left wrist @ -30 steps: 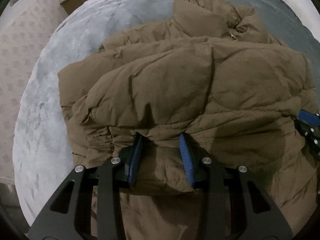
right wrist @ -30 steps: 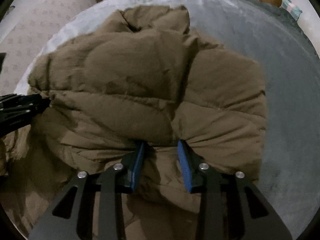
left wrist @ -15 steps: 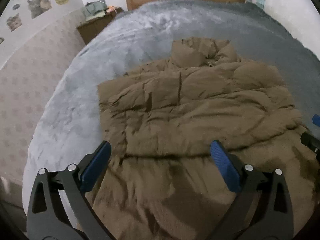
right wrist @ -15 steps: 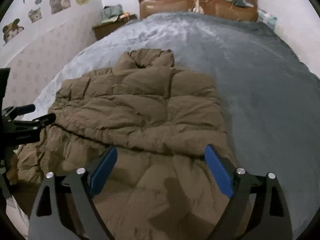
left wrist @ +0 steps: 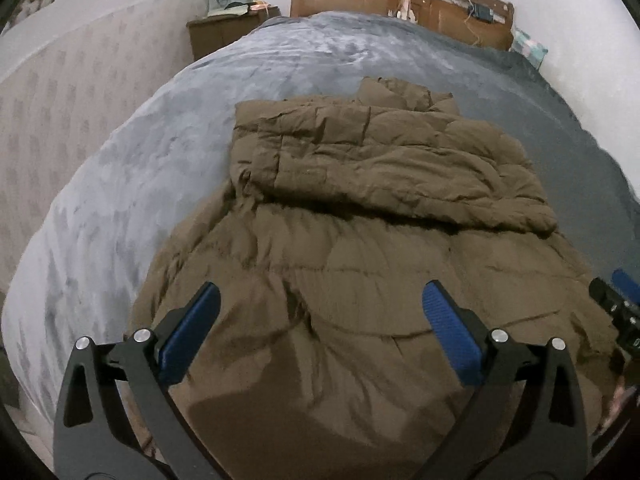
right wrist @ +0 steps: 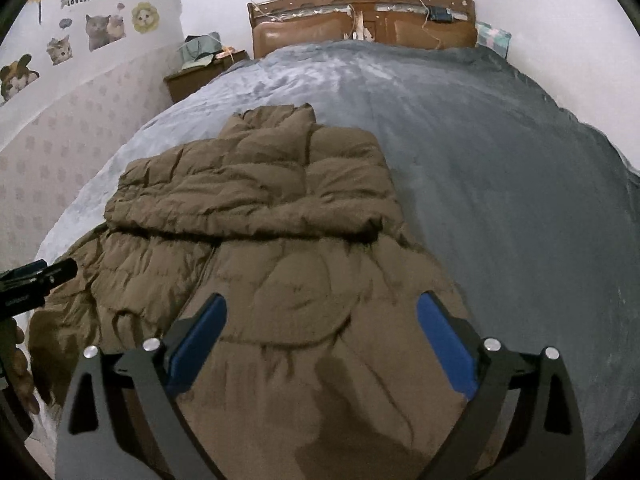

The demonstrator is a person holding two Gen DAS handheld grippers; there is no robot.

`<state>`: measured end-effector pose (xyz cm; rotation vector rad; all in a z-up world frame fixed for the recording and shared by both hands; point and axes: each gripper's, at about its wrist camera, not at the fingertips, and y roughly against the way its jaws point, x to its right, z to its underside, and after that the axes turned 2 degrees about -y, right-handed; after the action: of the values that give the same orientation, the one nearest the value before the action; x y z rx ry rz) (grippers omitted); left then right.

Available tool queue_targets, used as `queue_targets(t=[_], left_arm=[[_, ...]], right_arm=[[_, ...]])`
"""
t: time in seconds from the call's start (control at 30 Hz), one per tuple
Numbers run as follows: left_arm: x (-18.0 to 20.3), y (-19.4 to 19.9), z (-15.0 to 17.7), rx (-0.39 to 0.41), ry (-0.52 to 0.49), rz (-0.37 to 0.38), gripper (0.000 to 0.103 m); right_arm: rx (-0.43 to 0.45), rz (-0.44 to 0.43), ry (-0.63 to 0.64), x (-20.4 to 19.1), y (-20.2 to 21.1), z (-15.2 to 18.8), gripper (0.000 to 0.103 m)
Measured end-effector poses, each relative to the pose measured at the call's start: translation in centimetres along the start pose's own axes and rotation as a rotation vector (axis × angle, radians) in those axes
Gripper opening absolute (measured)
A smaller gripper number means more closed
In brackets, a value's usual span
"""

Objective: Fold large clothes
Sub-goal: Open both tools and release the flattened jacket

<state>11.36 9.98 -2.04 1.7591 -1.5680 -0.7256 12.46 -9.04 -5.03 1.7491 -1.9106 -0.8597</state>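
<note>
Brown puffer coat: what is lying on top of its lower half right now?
The brown puffer coat has its own far part folded back over it, collar at the far end. Whatever is tucked under that flap is covered.

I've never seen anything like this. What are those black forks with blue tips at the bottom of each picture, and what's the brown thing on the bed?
There is no robot here. A person holds one hand tool in each hand, each with two fingers and a wide-angle camera looking forward along them. One picture comes from the left gripper, the other from the right gripper; each also catches the other tool at its edge. The blue strips are the fingers' pads. On the grey bedspread lies a brown puffer jacket, its far part doubled over the near part. Both grippers have just been opening; their fingers now stand wide apart above the jacket and hold nothing. Behind are a wooden headboard and a nightstand.
</note>
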Motion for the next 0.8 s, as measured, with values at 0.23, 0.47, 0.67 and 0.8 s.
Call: queue_targets(t=[0.23,0.47,0.67,0.8], left_arm=[[-1.2,0.1,2.8,-0.052,0.139,0.125,0.100],[-0.4,1.4,4.7,-0.022,0.074,0.028,0.100],[-1.3,3.8,6.1,0.031,0.054,0.033,0.100],[-2.2,4.6,6.9,0.050,0.056,0.034,0.100]], right_arm=[[-0.014,-0.003,0.003,0.5,1.3,1.5,0.096],[0.041,0.073,0.042,0.1,3.2,2.6,0.096],[0.082,-0.006,0.000,0.7,4.9,4.2,0.098],[0.082,-0.011,-0.015,1.5,5.5,5.1,0.098]])
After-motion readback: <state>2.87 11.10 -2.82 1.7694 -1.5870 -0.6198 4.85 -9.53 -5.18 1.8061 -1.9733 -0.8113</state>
